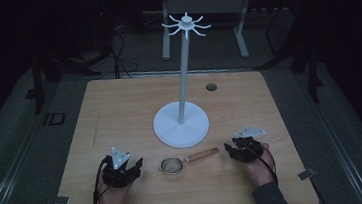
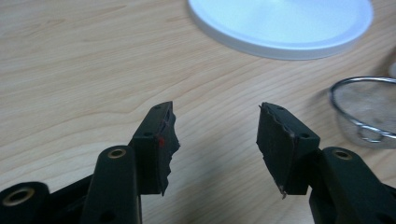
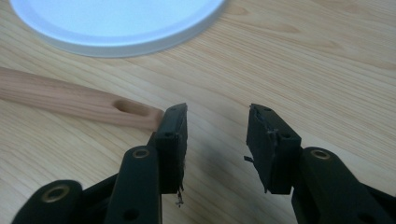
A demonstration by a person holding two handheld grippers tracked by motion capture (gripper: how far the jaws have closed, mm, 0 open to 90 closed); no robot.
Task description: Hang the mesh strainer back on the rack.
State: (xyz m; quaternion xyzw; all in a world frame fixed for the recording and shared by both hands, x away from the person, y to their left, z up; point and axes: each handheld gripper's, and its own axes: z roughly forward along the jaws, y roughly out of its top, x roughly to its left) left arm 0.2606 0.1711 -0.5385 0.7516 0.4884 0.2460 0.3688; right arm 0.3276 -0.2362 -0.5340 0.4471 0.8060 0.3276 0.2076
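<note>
We hold the left gripper (image 1: 136, 167) and right gripper (image 1: 230, 149) wide open, gripping nothing; the strainer (image 1: 173, 166) lies on the table (image 1: 119, 108) between them, before the stand's white base (image 1: 181, 124).

Wooden table (image 1: 120, 113), white hook stand (image 1: 181, 124) at centre, wooden-handled strainer (image 1: 174, 166) near front edge.

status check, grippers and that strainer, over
Left gripper jaws open, nothing between them. Right gripper jaws open, beside the handle's end. Strainer flat on the table, unheld. White stand behind it, nothing blocking.
</note>
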